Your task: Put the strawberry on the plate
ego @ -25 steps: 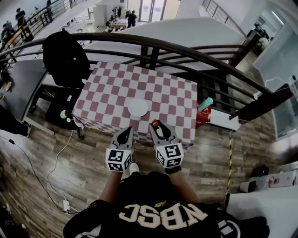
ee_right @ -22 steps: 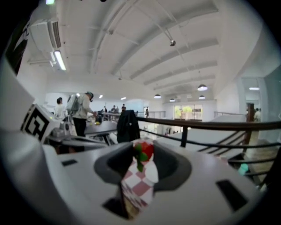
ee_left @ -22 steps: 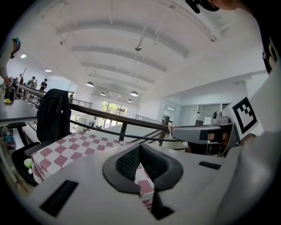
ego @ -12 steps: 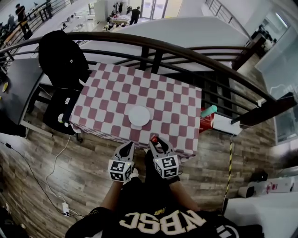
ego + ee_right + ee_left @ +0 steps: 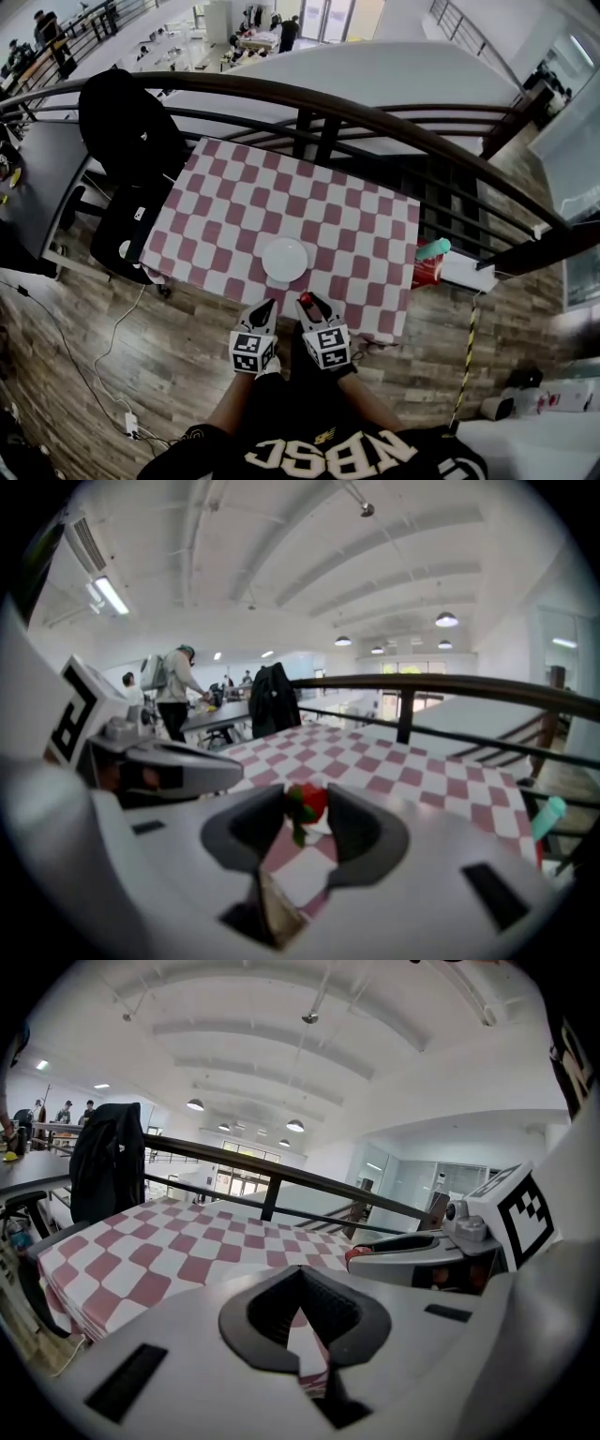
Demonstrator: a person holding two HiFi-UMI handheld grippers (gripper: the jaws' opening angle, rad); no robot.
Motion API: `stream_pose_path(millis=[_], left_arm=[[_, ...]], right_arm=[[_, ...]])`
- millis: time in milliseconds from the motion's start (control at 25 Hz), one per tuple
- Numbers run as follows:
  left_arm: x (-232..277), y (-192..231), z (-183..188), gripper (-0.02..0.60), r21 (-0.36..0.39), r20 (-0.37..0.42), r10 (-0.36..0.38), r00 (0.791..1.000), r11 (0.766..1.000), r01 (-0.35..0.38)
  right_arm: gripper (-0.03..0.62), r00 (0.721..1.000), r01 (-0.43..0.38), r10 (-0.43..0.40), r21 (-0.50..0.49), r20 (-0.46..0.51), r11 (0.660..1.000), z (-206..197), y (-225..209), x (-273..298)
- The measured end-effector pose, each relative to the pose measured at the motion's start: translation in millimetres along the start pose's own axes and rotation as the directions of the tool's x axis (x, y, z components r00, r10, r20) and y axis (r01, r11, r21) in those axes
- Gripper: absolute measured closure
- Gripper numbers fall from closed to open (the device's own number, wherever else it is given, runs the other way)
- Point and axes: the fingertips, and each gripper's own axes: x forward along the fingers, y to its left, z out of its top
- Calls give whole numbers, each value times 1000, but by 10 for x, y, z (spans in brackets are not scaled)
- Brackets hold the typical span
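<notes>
A white plate (image 5: 284, 260) lies on the red-and-white checked table (image 5: 234, 211), near its front edge. My right gripper (image 5: 306, 302) hovers just in front of and right of the plate, over the table's front edge. It is shut on a red strawberry (image 5: 305, 299), which shows with its green leaves between the jaws in the right gripper view (image 5: 307, 803). My left gripper (image 5: 265, 312) is beside it on the left, with its jaws together and nothing in them (image 5: 300, 1274). In the left gripper view the right gripper (image 5: 361, 1254) is at the right with the strawberry at its tip.
A dark curved railing (image 5: 375, 117) runs behind the table. A black jacket hangs on a chair (image 5: 127, 117) at the table's left end. At the right end stands a red box with a teal object (image 5: 429, 264). Cables (image 5: 112, 337) lie on the wood floor.
The view has shifted, and the table and plate now sit lower in it. Both grippers look closer together and nearer my body. The right one still holds the strawberry by the front edge.
</notes>
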Motion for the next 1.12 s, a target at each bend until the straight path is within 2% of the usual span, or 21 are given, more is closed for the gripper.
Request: stream_pose_path(millis=[760,1120], left_arm=[[679,520,-226,569,-45,-79,80,994,995,-84],[851,588,-379,569,-41,-114,88,990,995,-93]], right_arm=[[448,997,-9,11,40,-70,999,-63,-511,1127],[448,991,-18,23,42,-129,999,-303,-516,1504]])
